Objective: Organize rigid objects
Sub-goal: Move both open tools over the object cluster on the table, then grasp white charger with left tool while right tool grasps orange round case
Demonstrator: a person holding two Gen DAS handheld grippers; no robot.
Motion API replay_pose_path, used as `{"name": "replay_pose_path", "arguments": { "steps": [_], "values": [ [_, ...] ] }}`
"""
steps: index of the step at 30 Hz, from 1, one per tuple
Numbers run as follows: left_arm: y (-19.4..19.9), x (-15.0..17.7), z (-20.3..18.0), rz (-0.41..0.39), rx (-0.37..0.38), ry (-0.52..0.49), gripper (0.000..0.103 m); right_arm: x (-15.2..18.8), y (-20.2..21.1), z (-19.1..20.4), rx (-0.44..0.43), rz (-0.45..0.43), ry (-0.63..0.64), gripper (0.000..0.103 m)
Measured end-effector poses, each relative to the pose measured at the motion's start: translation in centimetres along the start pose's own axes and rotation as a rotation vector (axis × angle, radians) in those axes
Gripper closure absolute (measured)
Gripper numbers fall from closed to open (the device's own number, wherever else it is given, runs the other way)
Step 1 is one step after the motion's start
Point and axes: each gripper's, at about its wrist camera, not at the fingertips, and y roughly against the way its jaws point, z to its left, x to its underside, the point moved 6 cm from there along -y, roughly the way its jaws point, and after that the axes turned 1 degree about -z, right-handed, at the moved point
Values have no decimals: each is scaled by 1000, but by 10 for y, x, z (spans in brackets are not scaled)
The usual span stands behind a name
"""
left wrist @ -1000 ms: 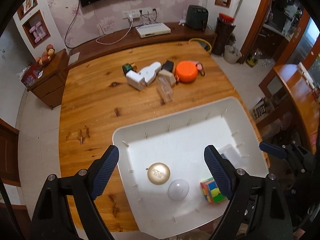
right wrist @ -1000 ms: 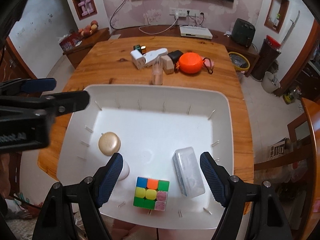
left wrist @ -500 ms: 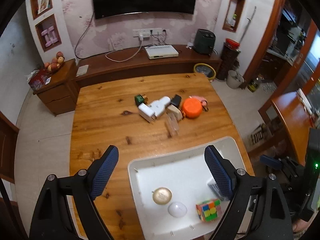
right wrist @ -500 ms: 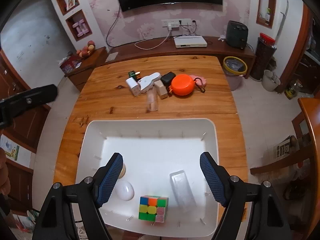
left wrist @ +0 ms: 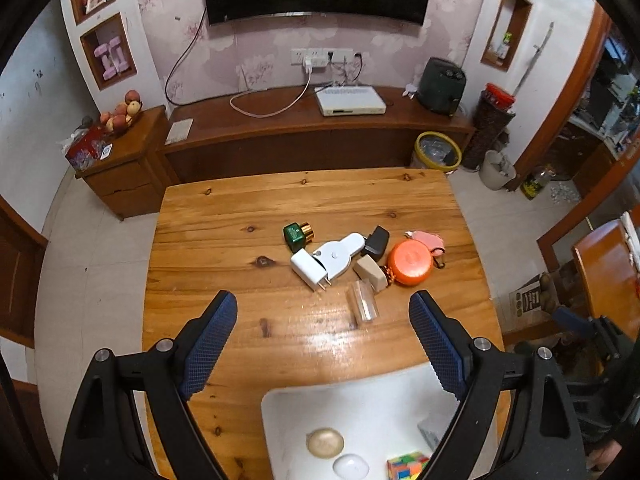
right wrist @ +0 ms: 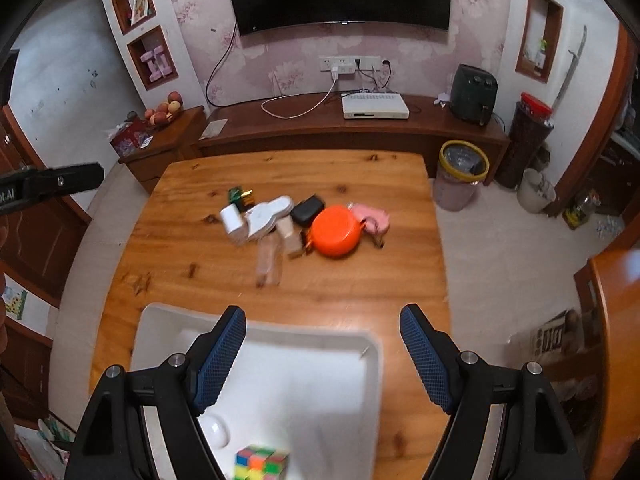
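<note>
A white bin (left wrist: 360, 400) (right wrist: 312, 380) sits at the near edge of the wooden table. It holds a gold round lid (left wrist: 325, 443), a white egg shape (left wrist: 351, 467) (right wrist: 216, 432) and a colour cube (left wrist: 406, 469) (right wrist: 262, 462). A cluster lies mid-table: green bottle (left wrist: 297, 235), white charger (left wrist: 307, 269), white device (left wrist: 340, 254), black case (left wrist: 377, 242), orange round case (left wrist: 410, 262) (right wrist: 335, 231), beige block (left wrist: 370, 272), clear box (left wrist: 362, 300) (right wrist: 269, 260). My left gripper (left wrist: 322, 346) and right gripper (right wrist: 322, 354) are open, empty, raised above the bin's far side.
A pink item (left wrist: 430, 240) lies beside the orange case. A TV console (left wrist: 320, 128) runs along the far wall, with a side cabinet (left wrist: 124, 160) at left and a bin with a yellow rim (left wrist: 438, 152) on the floor at right.
Both grippers have lifted and pulled back from over the bin; the views now tilt up to the room, and the bin sits low in both frames. Both stayed open.
</note>
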Motion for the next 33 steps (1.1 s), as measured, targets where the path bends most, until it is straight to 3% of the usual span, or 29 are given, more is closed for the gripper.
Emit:
{"name": "replay_pose_path", "arguments": {
  "steps": [12, 21, 25, 33],
  "values": [
    [-124, -28, 19, 178, -54, 143, 14, -79, -128, -42, -58, 151, -227, 23],
    [-213, 1, 49, 341, -83, 376, 14, -74, -216, -56, -73, 302, -449, 23],
    [-228, 12, 54, 359, -92, 426, 14, -68, -232, -58, -50, 338, -509, 23],
    [-237, 21, 56, 364, -109, 450, 14, -62, -255, -44, 27, 374, -484, 23]
  ]
}}
